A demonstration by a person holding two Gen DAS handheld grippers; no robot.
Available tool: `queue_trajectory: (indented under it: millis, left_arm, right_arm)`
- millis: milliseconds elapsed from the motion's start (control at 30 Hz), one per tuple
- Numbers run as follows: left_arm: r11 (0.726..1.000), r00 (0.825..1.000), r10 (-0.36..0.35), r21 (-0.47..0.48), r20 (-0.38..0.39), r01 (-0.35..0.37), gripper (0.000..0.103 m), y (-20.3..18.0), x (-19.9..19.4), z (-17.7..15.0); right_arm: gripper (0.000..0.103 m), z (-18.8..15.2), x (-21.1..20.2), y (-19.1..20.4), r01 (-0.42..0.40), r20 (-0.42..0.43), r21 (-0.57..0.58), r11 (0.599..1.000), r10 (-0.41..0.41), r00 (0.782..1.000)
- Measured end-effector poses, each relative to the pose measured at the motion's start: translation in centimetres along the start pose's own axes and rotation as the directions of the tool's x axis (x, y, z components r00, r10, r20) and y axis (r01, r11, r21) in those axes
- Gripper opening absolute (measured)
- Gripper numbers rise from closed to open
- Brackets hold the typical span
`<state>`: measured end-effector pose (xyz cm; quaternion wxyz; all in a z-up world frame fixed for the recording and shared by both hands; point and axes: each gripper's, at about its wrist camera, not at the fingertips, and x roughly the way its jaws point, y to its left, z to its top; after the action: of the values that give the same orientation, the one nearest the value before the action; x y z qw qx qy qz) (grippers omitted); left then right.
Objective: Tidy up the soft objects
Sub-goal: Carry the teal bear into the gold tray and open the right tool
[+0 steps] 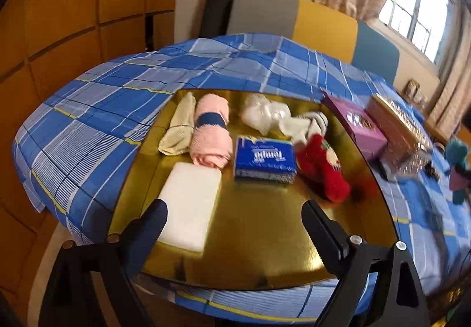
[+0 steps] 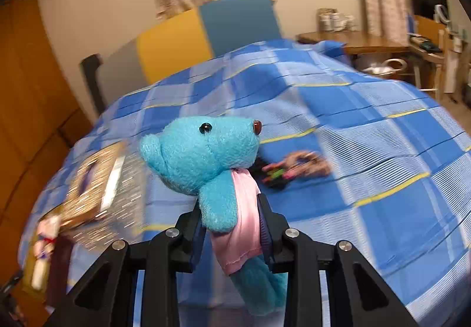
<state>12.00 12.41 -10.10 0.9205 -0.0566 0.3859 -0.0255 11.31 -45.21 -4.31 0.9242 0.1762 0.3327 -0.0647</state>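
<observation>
Right gripper (image 2: 229,227): my fingers are clamped on the blue plush toy (image 2: 203,156) at its body/pink satin dress (image 2: 244,221); head sticks up above the fingers, legs hang below, toy held off the bed.
Plush in left view: same toy visible at far right edge (image 1: 456,162), blurred, well apart from the tray.
Left gripper (image 1: 235,224): fingers spread wide, nothing btwn them; I'm hovering over the near part of the gold tray (image 1: 265,238).
Left finger (image 1: 153,218): overlaps the near corner of the white sponge block (image 1: 188,206) in view; can't tell if touching.
Tray contents, back row: cream cloth (image 1: 179,127) just beside rolled pink towel w/ blue band (image 1: 210,132); crumpled clear plastic bag (image 1: 262,112); white sock w/ dark stripes (image 1: 309,121).
Tray contents, front: Tempo tissue pack (image 1: 265,159), blue, btwn the pink towel and the red fuzzy sock (image 1: 323,171).
Beside tray, right: purple box (image 1: 356,127), then glittery gold box (image 1: 400,135) next to it, both on the bed.
Bed (image 2: 353,127): blue/white plaid sheet w/ yellow lines; tray lies on it.
On bed past the plush: small blurred multicolour item (image 2: 294,168), can't ID.
Right view, left side: gold box (image 2: 103,179) again, motion-blurred.
</observation>
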Motion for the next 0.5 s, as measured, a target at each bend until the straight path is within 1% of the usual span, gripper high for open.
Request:
queue_trajectory:
  millis: [100,200,300,333,467,500]
  left_arm:
    - [1.0,0.999,0.007,0.012,-0.046,-0.007,0.095,-0.6,0.4,-0.4]
    - [1.0,0.998,-0.011,-0.011,-0.066,0.01,0.095,-0.6,0.5,-0.8]
    - [1.0,0.999,0.003,-0.027,-0.045,-0.004,0.095,-0.2,0.0,-0.6]
    - [0.999,0.999,0.007,-0.035,-0.038,-0.009,0.095,0.1,-0.2,-0.5]
    - [0.994,0.999,0.05,-0.102,0.001,-0.049,0.095,1.9,-1.0,0.3]
    - [0.992,0.998,0.059,-0.116,0.007,-0.057,0.095,2.5,-1.1,0.5]
  right_arm:
    - [0.031,-1.4,-1.1,4.1,-0.097,-0.033,-0.067,0.993,0.095,0.995]
    - [0.031,-2.7,-2.2,9.8,-0.209,-0.072,-0.167,0.964,0.199,0.977]
    - [0.031,-3.9,-2.7,15.6,-0.33,-0.136,-0.228,0.916,0.305,0.943]
    - [0.031,-4.2,-2.7,17.7,-0.368,-0.165,-0.249,0.896,0.335,0.928]
    - [0.031,-6.3,-1.9,25.3,-0.483,-0.278,-0.322,0.815,0.406,0.87]
    - [0.031,-6.9,-1.6,26.9,-0.5,-0.301,-0.336,0.798,0.412,0.86]
